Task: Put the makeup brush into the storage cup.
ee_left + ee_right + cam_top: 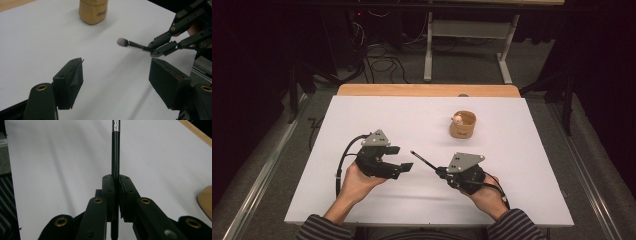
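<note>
Pointing up and away from the person, the brush [422, 160] sits clamped by its handle in the right gripper [443, 171], above the surface [362, 112]. The cup [463, 125] stands beyond the brush, well apart. The left gripper [401, 159] is near the brush, its jaws wide apart, holding nothing.
</note>
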Available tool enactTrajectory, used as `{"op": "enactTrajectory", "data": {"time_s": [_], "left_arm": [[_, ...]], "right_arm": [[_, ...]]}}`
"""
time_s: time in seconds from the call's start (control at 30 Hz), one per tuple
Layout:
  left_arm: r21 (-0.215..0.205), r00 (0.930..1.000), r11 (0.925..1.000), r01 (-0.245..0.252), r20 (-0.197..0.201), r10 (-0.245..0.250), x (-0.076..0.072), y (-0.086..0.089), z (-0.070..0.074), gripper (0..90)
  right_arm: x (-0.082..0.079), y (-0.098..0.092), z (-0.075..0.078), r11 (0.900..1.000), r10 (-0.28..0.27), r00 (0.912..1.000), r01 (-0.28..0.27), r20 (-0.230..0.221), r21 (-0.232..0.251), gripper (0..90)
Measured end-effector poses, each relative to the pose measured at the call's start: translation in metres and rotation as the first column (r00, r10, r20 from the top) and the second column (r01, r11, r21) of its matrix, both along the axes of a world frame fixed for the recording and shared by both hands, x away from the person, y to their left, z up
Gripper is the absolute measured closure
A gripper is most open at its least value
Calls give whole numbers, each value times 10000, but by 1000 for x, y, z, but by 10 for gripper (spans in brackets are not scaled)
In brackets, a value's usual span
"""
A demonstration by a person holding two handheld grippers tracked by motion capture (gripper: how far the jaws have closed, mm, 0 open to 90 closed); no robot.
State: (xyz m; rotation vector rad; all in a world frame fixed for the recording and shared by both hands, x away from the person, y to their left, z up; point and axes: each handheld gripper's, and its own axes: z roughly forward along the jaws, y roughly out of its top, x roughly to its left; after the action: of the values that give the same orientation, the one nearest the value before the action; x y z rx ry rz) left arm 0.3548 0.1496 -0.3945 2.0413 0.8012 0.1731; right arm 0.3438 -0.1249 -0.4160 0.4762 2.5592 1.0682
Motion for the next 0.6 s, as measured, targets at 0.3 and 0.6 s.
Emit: {"op": "enactTrajectory", "data": {"time_s": [0.3, 0.6], "left_arm": [[-343, 9997, 9991, 234, -85, -237, -2, -6, -5, 379], [-609, 9993, 9979, 223, 314, -205, -5, -5, -3, 519]], "right_arm": [[1, 5, -1, 9998, -74, 9998, 77, -180, 190, 863], [1, 18, 0, 9997, 53, 9996, -46, -282, 251, 863]]}}
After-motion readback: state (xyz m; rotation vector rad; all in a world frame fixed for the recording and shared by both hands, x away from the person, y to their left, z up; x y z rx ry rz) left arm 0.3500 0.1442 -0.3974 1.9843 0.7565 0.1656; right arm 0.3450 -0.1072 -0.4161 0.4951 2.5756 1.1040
